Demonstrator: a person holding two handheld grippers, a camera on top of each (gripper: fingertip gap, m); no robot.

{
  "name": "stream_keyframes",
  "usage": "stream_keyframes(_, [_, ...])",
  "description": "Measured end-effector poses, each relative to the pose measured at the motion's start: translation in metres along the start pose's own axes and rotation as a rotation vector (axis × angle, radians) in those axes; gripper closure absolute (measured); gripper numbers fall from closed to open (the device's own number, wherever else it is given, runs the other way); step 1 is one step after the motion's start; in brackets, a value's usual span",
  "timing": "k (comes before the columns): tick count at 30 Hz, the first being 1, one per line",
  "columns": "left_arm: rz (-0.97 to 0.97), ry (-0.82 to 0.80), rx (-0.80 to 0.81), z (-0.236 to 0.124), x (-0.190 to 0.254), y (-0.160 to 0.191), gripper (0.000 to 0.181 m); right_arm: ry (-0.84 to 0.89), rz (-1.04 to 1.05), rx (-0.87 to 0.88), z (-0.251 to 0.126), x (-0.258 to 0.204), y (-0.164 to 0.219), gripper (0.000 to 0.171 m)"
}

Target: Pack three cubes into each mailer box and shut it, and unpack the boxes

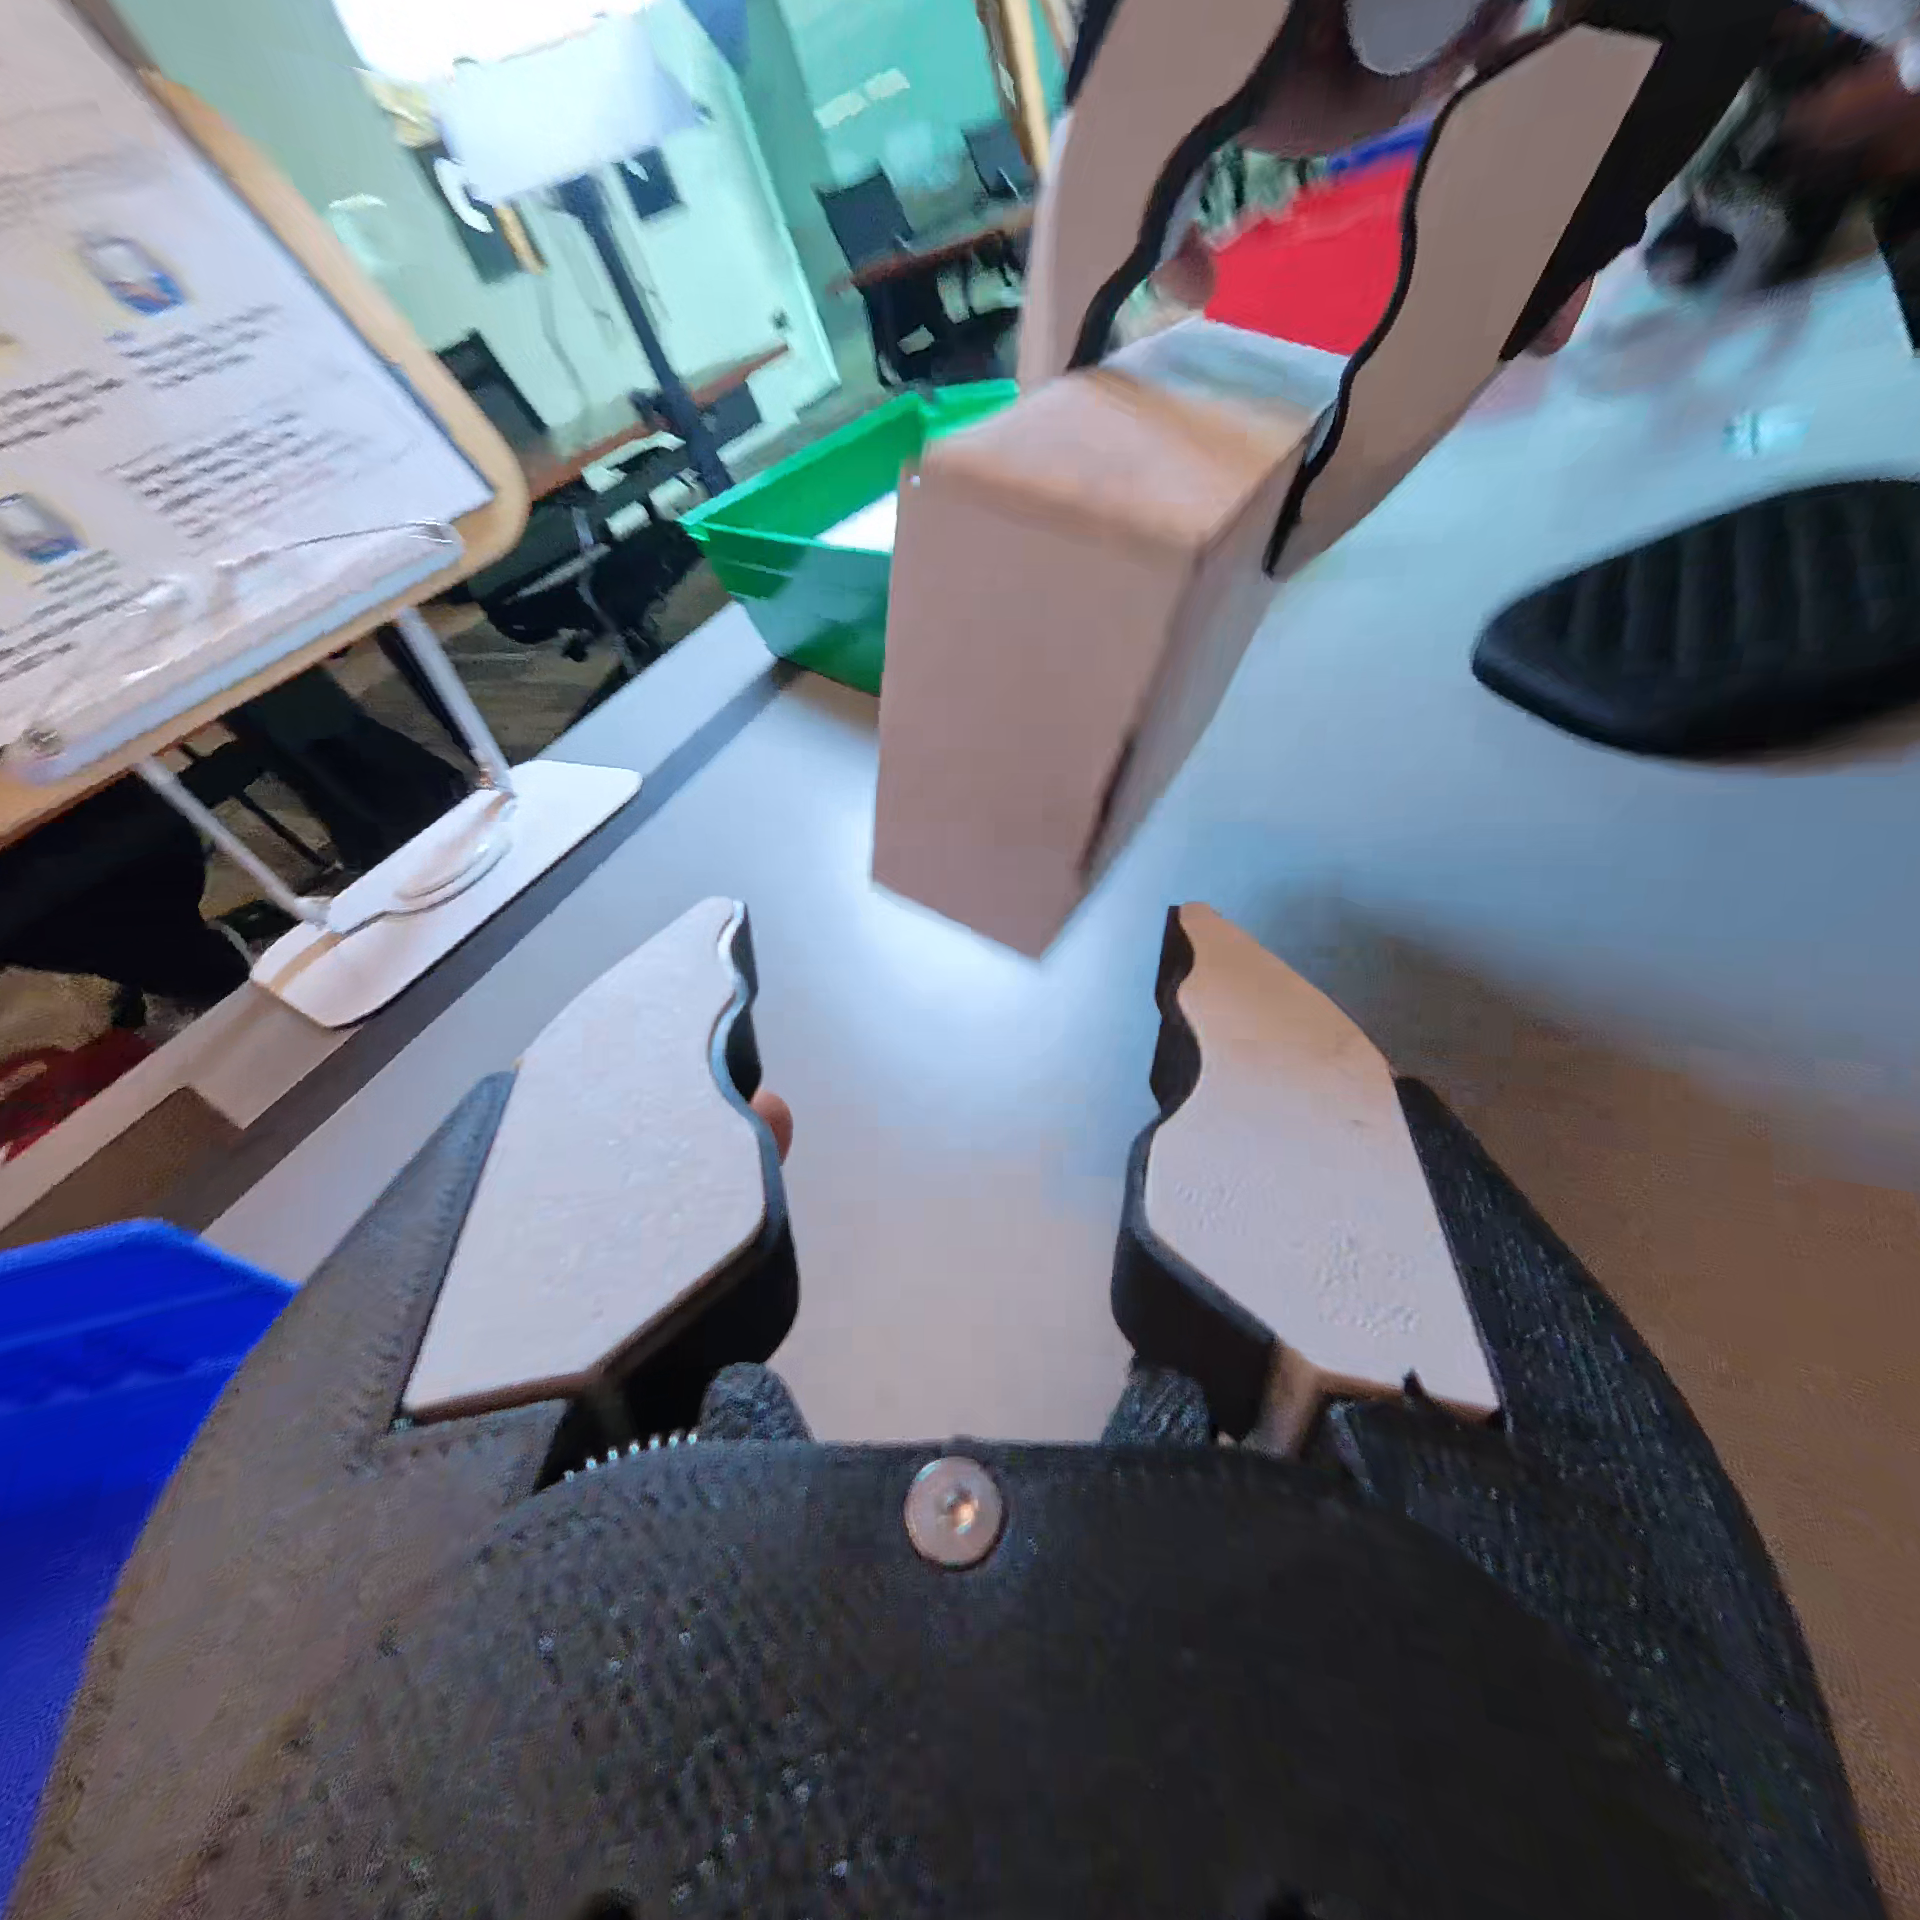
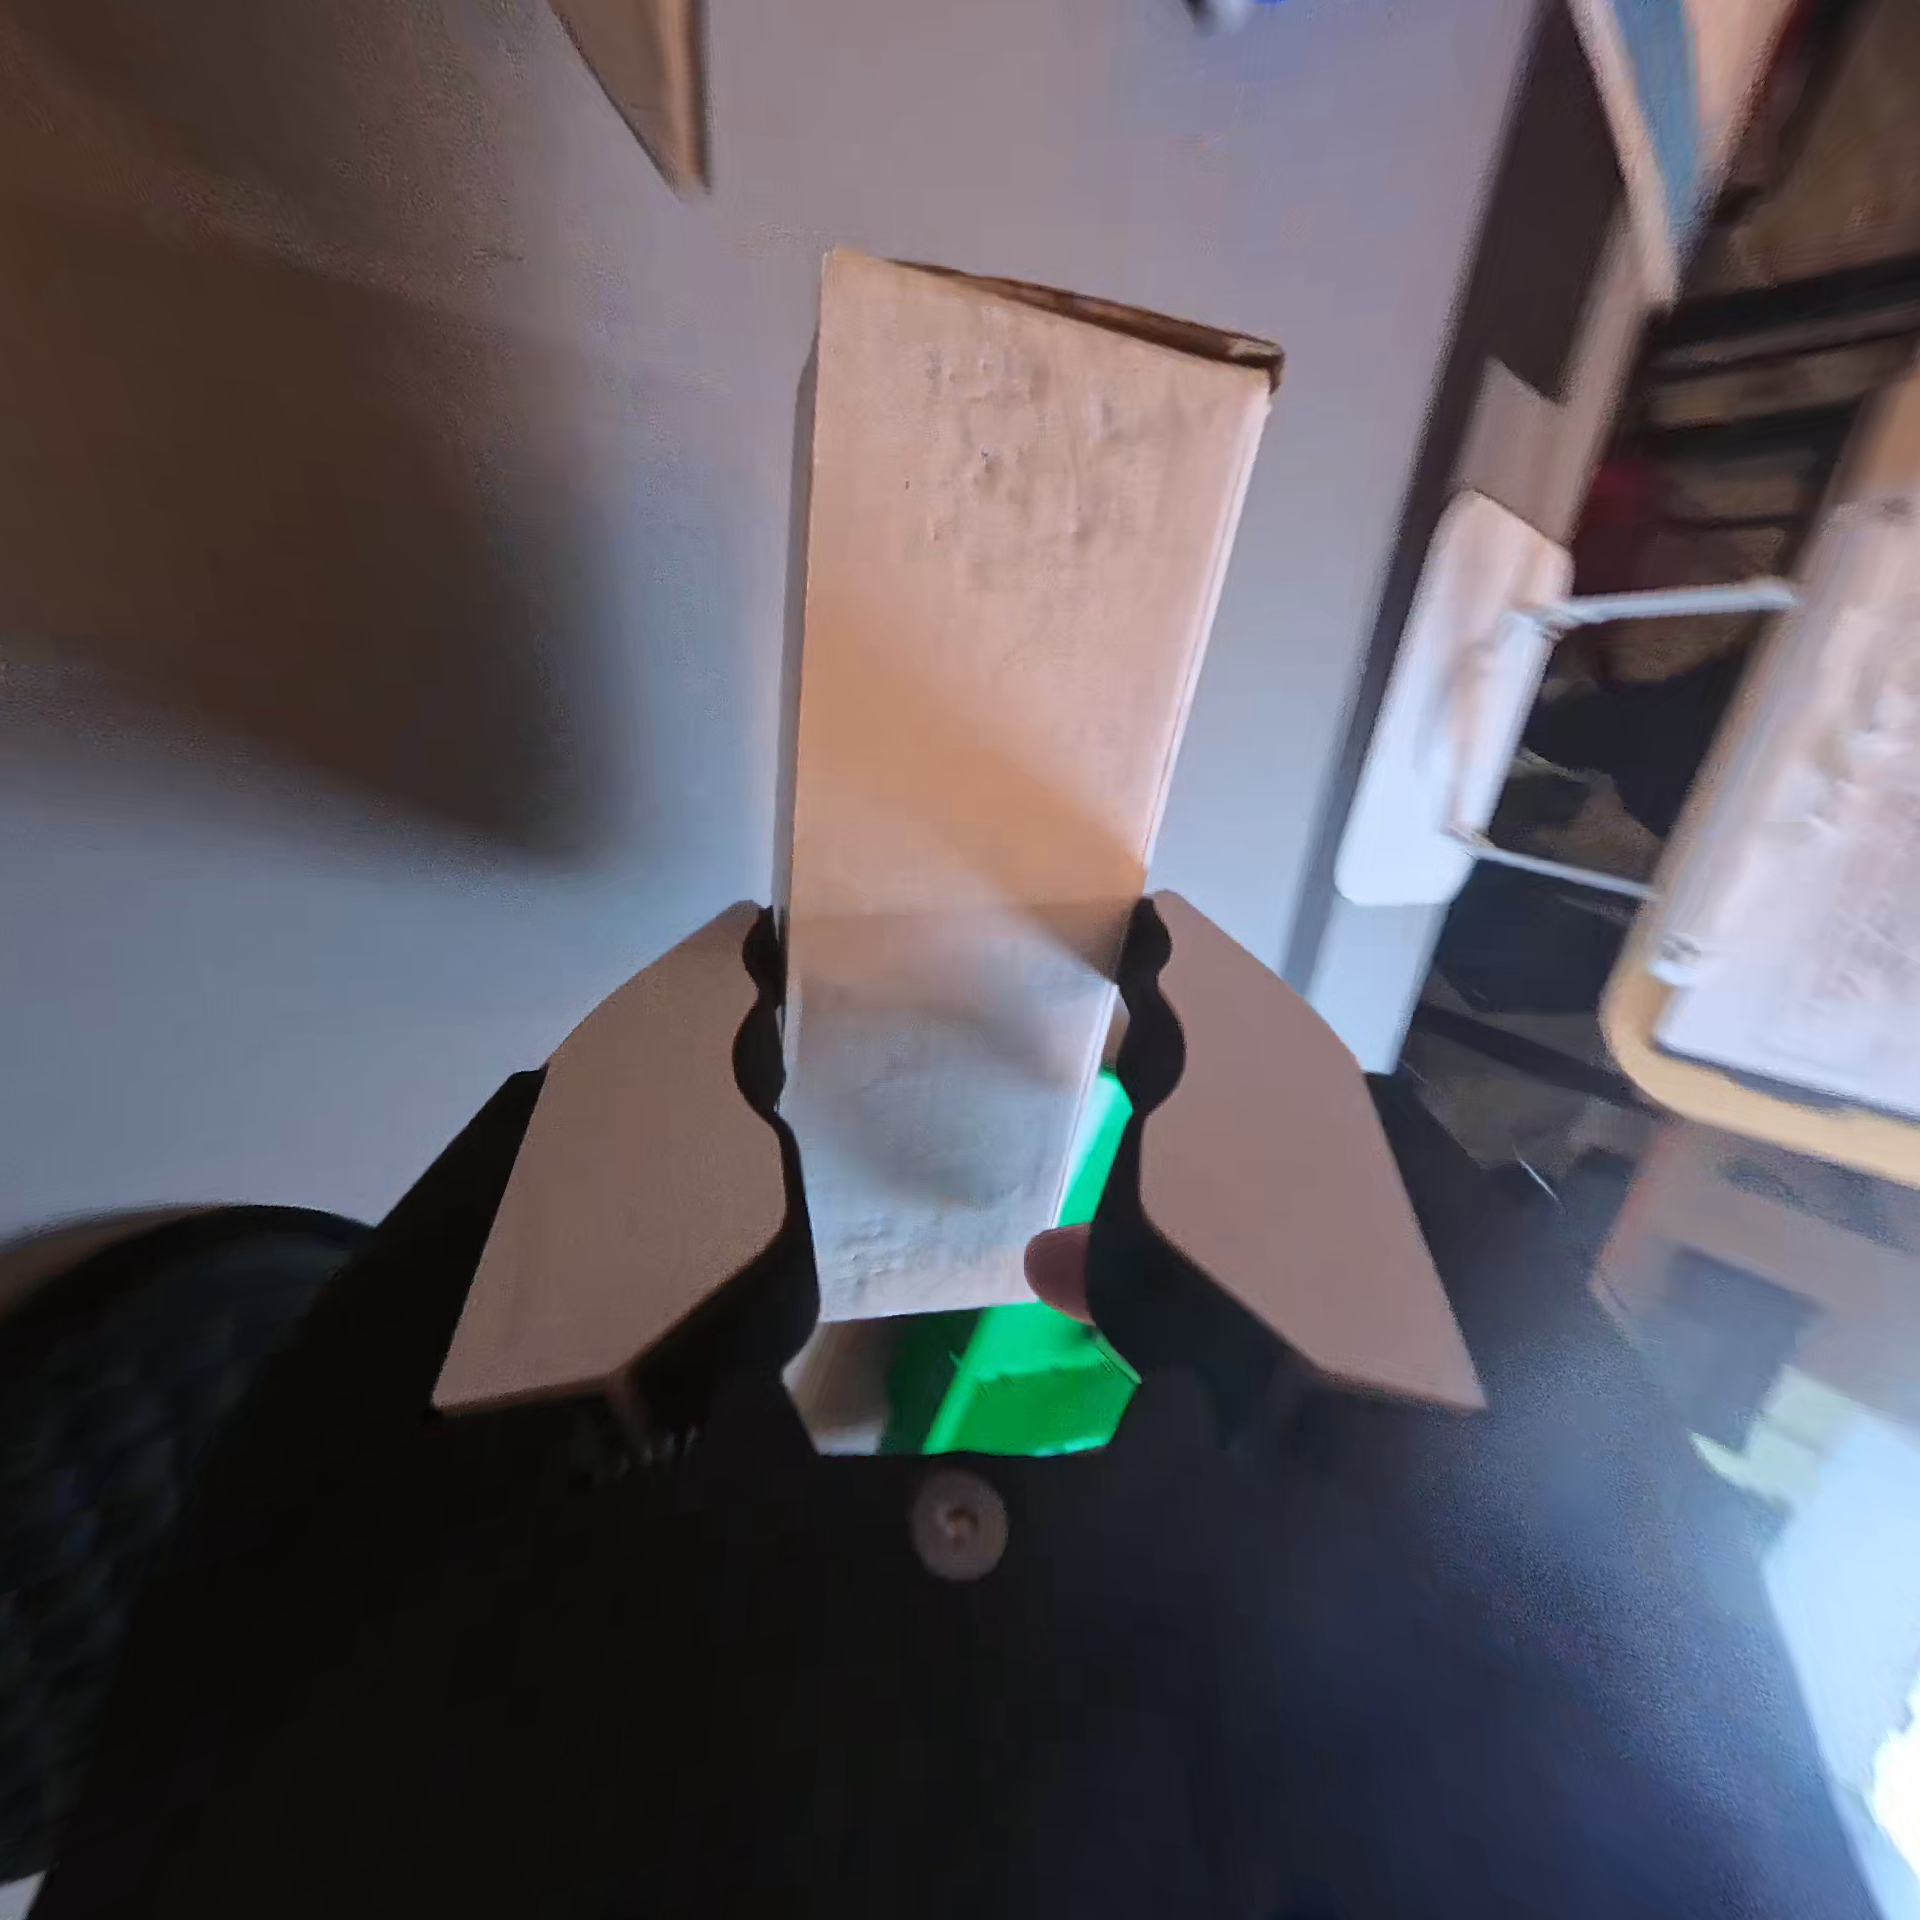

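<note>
A: In the left wrist view, what is the left gripper (image 1: 956,935) doing?

B: Its two fingers stand wide apart over the grey table (image 1: 1455,831), with nothing between them. Just ahead, a closed brown mailer box (image 1: 1039,644) hangs in the air above the table, tilted, pinched at its far end by the right gripper (image 1: 1195,436) reaching down from the top.

A: What else is around it?

B: A green bin (image 1: 810,561) sits behind the box near the table's far edge. A blue bin (image 1: 94,1403) shows at the lower left, a sign on a stand (image 1: 208,416) at the left, and a black ribbed pad (image 1: 1714,623) lies on the table at the right.

A: And the right wrist view?

B: The right gripper (image 2: 951,935) is clamped on the mailer box (image 2: 1018,623), both fingers pressed against its long sides. The box points away from the camera, closed, above the table (image 2: 312,260). The green bin (image 2: 997,1371) shows under the box's near end. A tip of the left gripper (image 2: 655,83) peeks in at the top. The picture is blurred.
</note>
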State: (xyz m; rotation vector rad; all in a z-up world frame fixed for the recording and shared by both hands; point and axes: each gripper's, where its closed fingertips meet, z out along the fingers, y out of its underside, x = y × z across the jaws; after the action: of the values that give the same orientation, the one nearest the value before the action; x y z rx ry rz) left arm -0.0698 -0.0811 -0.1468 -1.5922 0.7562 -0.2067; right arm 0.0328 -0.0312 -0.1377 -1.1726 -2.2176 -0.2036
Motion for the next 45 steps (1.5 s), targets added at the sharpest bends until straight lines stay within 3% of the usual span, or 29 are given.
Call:
stream_keyframes(4, [-0.108,-0.104,0.085,-0.015,-0.034,-0.007,0.126,0.389,0.064,-0.114,-0.038,0.100,0.067,0.108])
stream_keyframes(7, [-0.122,-0.126,0.060,-0.016,-0.038,-0.003,0.132,0.590,0.055,-0.263,-0.043,0.161,0.137,0.108])
stream_keyframes(12, [-0.173,-0.179,0.043,-0.019,-0.051,0.007,0.147,0.679,0.089,-0.430,0.018,0.203,0.249,0.108])
stream_keyframes(17, [-0.222,-0.235,0.007,-0.024,-0.067,0.025,0.150,0.588,0.102,-0.562,0.097,0.187,0.323,0.108])
stream_keyframes(26, [-0.178,-0.385,-0.125,-0.032,-0.103,0.058,0.141,0.336,0.285,-0.469,0.123,0.169,0.315,0.114])
stream_keyframes(29, [-0.138,-0.453,-0.174,-0.040,-0.116,0.068,0.137,0.338,0.328,-0.444,0.121,0.178,0.319,0.129])
stream_keyframes(34, [-0.041,-0.584,-0.346,-0.062,-0.144,0.092,0.130,0.431,0.182,-0.472,0.123,0.185,0.325,0.129])
stream_keyframes(40, [-0.003,-0.629,-0.584,-0.089,-0.166,0.129,0.120,0.504,0.437,-0.131,0.087,0.163,0.262,0.122])
stream_keyframes(43, [0.002,-0.579,-0.720,-0.093,-0.168,0.150,0.124,0.353,0.545,0.022,0.073,0.120,0.223,0.122])
stream_keyframes(45, [0.029,-0.541,-0.796,-0.092,-0.170,0.164,0.127,0.178,0.536,0.014,0.074,0.080,0.211,0.121])
